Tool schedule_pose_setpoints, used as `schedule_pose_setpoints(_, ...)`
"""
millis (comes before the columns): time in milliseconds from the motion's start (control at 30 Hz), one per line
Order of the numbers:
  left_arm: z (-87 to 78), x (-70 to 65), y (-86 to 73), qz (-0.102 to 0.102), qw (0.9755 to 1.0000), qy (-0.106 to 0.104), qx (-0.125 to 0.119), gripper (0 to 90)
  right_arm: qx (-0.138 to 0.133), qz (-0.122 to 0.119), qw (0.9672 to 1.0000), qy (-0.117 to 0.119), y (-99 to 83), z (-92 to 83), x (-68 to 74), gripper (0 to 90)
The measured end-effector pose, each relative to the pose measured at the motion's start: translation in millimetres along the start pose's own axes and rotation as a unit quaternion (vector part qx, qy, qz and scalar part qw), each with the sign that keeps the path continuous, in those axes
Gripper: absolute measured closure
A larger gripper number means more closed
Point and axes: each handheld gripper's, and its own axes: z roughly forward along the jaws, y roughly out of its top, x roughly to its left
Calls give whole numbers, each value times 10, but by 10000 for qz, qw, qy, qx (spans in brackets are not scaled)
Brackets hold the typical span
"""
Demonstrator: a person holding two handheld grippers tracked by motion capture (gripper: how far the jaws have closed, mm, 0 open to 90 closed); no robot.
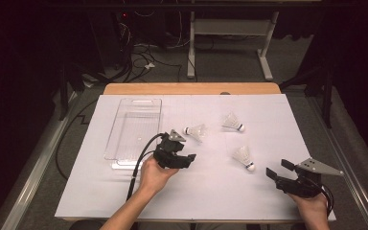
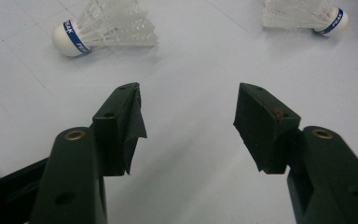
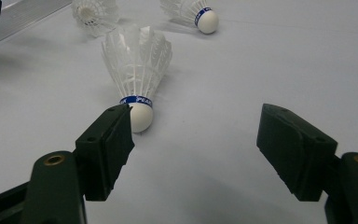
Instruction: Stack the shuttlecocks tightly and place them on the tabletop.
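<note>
Nearest white feathered shuttlecock (image 2: pixel 103 27), upper left of frame: featherlight, skirt crushable (pinch cork head); left gripper (image 2: pixel 189 116) released, empty.

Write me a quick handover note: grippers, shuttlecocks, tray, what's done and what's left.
Left gripper: open, nothing between its jaws, on the white table cover facing the nearest shuttlecock, which lies on its side.
Right gripper: open, holding nothing, at the near right, facing the front shuttlecock; that cork sits just ahead of its jaw, apart from it.
Third shuttlecock: farther back, on its side.
Clear tray: left of the shuttlecocks, nothing seen in it.
Done: no shuttlecock in the tray.
Left: probably all three to pick up and place in the tray.
</note>
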Motion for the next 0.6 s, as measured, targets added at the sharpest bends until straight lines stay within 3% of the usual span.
schedule_pose_setpoints(600,-55,23,-116,-46,10000,-2,5,416,11,6,10000,-13,1,5,-1,271)
